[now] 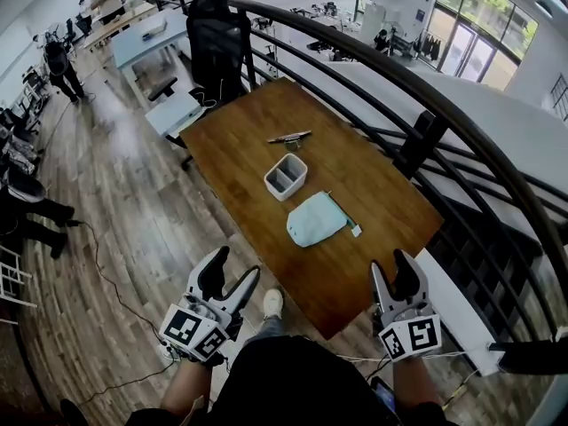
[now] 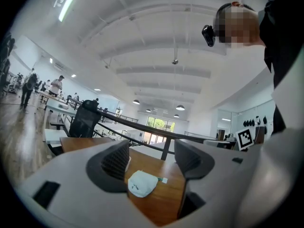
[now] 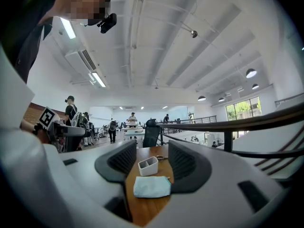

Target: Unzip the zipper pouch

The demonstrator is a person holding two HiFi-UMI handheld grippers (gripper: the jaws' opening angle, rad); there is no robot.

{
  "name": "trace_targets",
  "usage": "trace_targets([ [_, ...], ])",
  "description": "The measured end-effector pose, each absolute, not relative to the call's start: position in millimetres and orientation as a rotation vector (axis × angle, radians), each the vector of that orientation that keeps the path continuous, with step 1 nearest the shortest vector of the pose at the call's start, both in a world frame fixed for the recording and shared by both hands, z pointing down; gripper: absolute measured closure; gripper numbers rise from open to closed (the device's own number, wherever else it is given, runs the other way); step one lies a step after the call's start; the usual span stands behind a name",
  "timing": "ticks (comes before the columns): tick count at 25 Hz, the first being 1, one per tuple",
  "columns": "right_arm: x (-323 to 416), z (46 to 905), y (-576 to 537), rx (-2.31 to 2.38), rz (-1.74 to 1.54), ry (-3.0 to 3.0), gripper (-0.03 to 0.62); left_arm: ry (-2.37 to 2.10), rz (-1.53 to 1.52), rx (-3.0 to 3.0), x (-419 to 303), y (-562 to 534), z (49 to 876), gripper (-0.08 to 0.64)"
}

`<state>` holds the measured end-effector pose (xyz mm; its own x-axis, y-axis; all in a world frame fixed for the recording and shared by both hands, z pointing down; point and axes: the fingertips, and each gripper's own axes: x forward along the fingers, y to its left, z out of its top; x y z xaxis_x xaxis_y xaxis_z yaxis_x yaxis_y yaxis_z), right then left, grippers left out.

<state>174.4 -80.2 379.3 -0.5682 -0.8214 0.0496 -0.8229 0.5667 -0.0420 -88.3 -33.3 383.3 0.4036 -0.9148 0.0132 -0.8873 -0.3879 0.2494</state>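
Observation:
A pale blue zipper pouch (image 1: 315, 219) lies flat on the wooden table (image 1: 240, 140), its zipper along the right edge with a small white tag (image 1: 356, 231) at the near end. Both grippers hover short of the table's near edge, pointing level at it. My left gripper (image 1: 229, 276) is open and empty, below and left of the pouch. My right gripper (image 1: 393, 270) is open and empty, below and right of it. The left gripper view frames the pouch (image 2: 141, 183) between its jaws, far off. The right gripper view shows the pouch (image 3: 152, 186) likewise.
A white two-compartment box (image 1: 286, 177) stands just beyond the pouch, and a slim pen-like thing (image 1: 290, 137) lies farther back. A dark curved railing (image 1: 426, 105) runs along the table's right side. A black office chair (image 1: 217, 47) stands at the far end. People stand at the left.

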Motion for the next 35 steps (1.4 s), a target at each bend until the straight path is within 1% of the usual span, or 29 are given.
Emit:
trace_targets([
  [5, 178, 418, -100, 1.384, 0.114, -2.677, 0.388, -1.551, -0.137, 2.442, -75, -39, 395, 0.267],
  [9, 136, 464, -158, 1.323, 0.177, -2.585, 0.388, -1.531, -0.120, 2.417, -112, -81, 412, 0.267],
  [12, 118, 485, -183, 1.293, 0.196, -2.549, 0.393, -1.514, -0.098, 2.406, -127, -97, 419, 0.267],
  [14, 111, 497, -197, 1.268, 0.187, -2.520, 0.403, -1.504, -0.078, 2.403, -130, -103, 423, 0.267],
  [19, 97, 541, -237, 1.218, 0.244, -2.443, 0.407, -1.514, -0.043, 2.360, -145, -109, 436, 0.267],
  [26, 91, 609, -283, 1.178, 0.362, -2.265, 0.408, -1.570, -0.010, 2.281, -187, -112, 451, 0.268],
  [28, 94, 628, -288, 1.144, 0.404, -2.206, 0.400, -1.576, -0.002, 2.264, -191, -113, 456, 0.268],
  [31, 90, 650, -300, 1.095, 0.434, -2.145, 0.371, -1.575, -0.001, 2.243, -200, -123, 462, 0.268],
  [35, 84, 663, -305, 1.066, 0.469, -2.102, 0.364, -1.565, -0.002, 2.234, -208, -129, 464, 0.268],
])
